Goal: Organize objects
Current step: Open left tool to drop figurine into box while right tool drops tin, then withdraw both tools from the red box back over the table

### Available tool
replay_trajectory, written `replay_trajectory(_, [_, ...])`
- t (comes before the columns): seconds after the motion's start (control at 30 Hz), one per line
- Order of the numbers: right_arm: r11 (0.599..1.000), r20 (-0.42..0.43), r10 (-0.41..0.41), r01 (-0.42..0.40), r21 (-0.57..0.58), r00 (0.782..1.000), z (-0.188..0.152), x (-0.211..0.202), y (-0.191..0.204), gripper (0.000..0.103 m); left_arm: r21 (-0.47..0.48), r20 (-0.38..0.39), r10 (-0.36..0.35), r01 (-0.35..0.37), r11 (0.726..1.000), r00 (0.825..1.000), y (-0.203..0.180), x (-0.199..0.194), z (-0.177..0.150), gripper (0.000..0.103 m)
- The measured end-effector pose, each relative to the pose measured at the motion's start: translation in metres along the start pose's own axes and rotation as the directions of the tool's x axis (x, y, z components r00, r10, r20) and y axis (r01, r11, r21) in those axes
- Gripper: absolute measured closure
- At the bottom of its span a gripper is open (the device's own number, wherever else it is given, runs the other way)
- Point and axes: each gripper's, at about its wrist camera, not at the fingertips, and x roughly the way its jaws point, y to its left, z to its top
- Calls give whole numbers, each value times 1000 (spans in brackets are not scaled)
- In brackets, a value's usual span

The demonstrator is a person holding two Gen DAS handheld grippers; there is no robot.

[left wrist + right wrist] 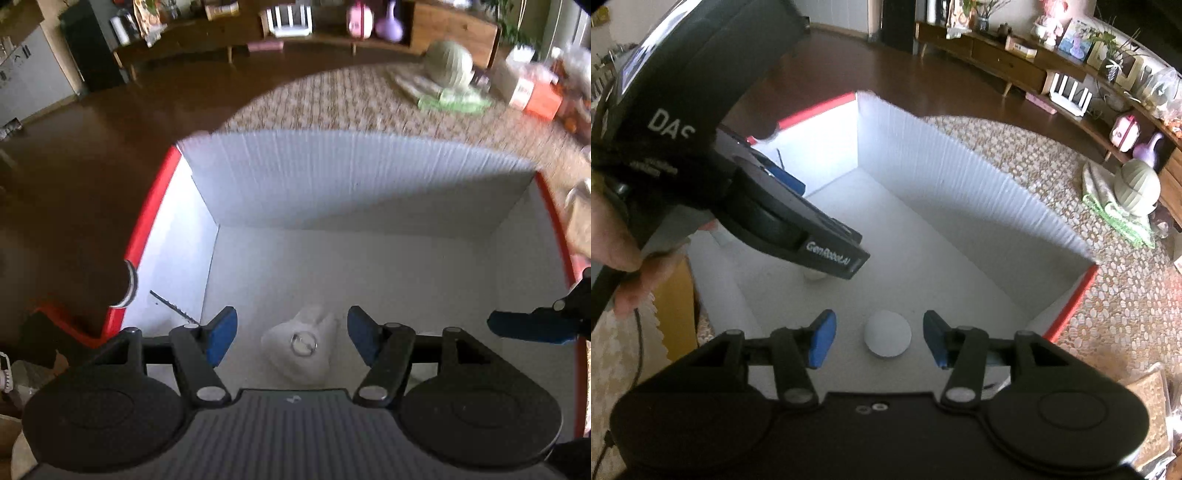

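A white corrugated box with red edges (354, 177) (960, 162) stands open on the floor, and both grippers hover over it. On the box floor below my left gripper (291, 334) lies a white pouch-like object with a metal ring (303, 343); the blue pads are spread wide, nothing between them. My right gripper (879, 338) is also open above a white round object (887, 333) lying on the box floor. The left gripper's black body (798, 229) crosses the right wrist view, held by a hand (624, 266). A blue fingertip of the right gripper (528, 326) shows at the left view's right edge.
The box sits half on a patterned rug (351, 99) (1108, 295) and half on dark wood floor (92, 155). A grey-green ribbed round object on folded cloth (448, 64) (1134, 184) lies on the rug. A low wooden shelf (240, 33) (1015, 59) with ornaments lines the far wall.
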Motion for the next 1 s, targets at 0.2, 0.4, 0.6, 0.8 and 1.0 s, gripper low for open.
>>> replay_trajectory(0.2, [1000, 54, -3, 3, 9, 999, -5, -23, -5, 51, -19, 86, 1, 1, 1000, 996, -12, -34, -6, 38])
replay_trajectory(0.4, [1000, 108, -5, 2, 26, 994, -19, -53, -6, 51, -1, 168, 14, -14, 1000, 986, -28, -71, -16, 38])
replay_trajectory(0.6, [999, 170, -5, -3, 45, 985, -37, -86, -11, 49, 16, 237, 5, -9, 1000, 972, -45, -105, -30, 38])
replay_trajectory(0.8, [997, 231, -6, -13, 79, 973, -59, -118, -22, 46, 28, 306, 15, -25, 999, 952, -62, -131, -51, 38])
replay_trajectory(1.0, [994, 298, -29, -4, 111, 954, -88, -146, -35, 41, 22, 367, 11, -20, 1000, 930, -84, -153, -71, 32])
